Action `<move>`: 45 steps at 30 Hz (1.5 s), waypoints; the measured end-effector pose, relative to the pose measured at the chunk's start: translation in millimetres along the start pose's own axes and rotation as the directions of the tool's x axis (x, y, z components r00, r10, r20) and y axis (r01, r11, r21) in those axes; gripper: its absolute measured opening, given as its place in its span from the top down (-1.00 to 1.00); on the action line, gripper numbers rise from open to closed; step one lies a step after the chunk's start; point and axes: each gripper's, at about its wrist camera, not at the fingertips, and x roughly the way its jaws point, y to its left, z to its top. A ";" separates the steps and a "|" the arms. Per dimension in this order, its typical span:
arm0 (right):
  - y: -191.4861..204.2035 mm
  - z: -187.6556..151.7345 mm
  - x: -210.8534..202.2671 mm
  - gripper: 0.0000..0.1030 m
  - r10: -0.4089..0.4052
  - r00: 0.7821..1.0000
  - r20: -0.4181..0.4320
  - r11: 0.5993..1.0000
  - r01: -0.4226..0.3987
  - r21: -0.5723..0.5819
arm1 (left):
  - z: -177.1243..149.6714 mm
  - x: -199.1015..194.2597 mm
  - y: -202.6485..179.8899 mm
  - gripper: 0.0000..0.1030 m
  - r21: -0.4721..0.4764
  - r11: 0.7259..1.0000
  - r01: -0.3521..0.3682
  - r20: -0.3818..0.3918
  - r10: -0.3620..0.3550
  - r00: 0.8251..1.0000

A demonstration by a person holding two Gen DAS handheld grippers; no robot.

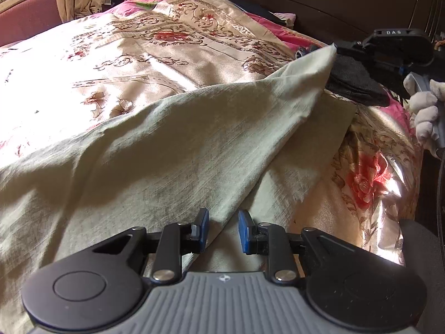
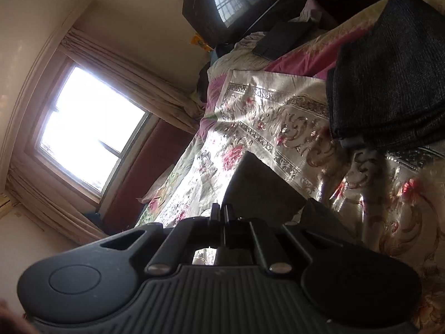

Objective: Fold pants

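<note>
The pale beige pants (image 1: 155,150) lie spread across a bed covered by a shiny floral bedspread (image 1: 144,41) in cream, pink and red. In the left wrist view, one layer of the cloth is raised into a slanting sheet that climbs from the lower left toward the upper right, where its corner is pinched by the right claw (image 1: 338,48). A gloved hand (image 1: 422,111) grips that tool's handle at the right edge.

The left claw (image 1: 223,232) sits low over the near edge of the pants with its blue pads (image 1: 205,229) apart. The folded edge of the cloth runs down into the gap between them, and the pads do not press on it.

In the right wrist view, the right claw's fingers are drawn together on a flap of the pants (image 2: 258,192), which stands up dark and in shadow just ahead of the tips.

A folded black garment (image 2: 389,78) rests on the bedspread beyond the lifted corner, near the dark headboard (image 1: 347,2). A bright window (image 2: 89,128) with beige curtains (image 2: 133,83) lies on the far side of the bed.
</note>
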 end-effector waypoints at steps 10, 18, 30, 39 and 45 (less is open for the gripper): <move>-57.0 -23.2 7.2 0.81 -0.158 0.978 -0.134 0.974 0.176 0.141 | -2.5 -5.7 1.1 0.28 0.017 1.000 -0.019 -0.006 0.019 1.000; -45.2 -16.6 -3.7 0.18 -0.109 0.989 -0.097 0.981 0.122 0.152 | -5.6 -13.5 2.0 0.26 0.008 1.000 -0.016 0.011 0.016 1.000; -34.0 -12.6 56.4 0.91 -0.126 0.972 -0.198 0.976 0.157 0.153 | 12.5 -7.4 -24.9 0.16 0.085 0.996 -0.013 0.067 0.007 0.998; 34.9 20.3 30.8 0.93 0.070 0.992 -0.104 0.993 -0.059 0.101 | 36.4 16.9 -63.0 0.04 0.136 0.989 -0.060 0.205 0.032 0.978; 64.6 30.9 24.7 0.93 0.100 0.987 -0.127 0.995 -0.099 0.018 | 46.3 25.9 -72.8 0.35 0.184 0.932 -0.312 0.274 0.256 0.927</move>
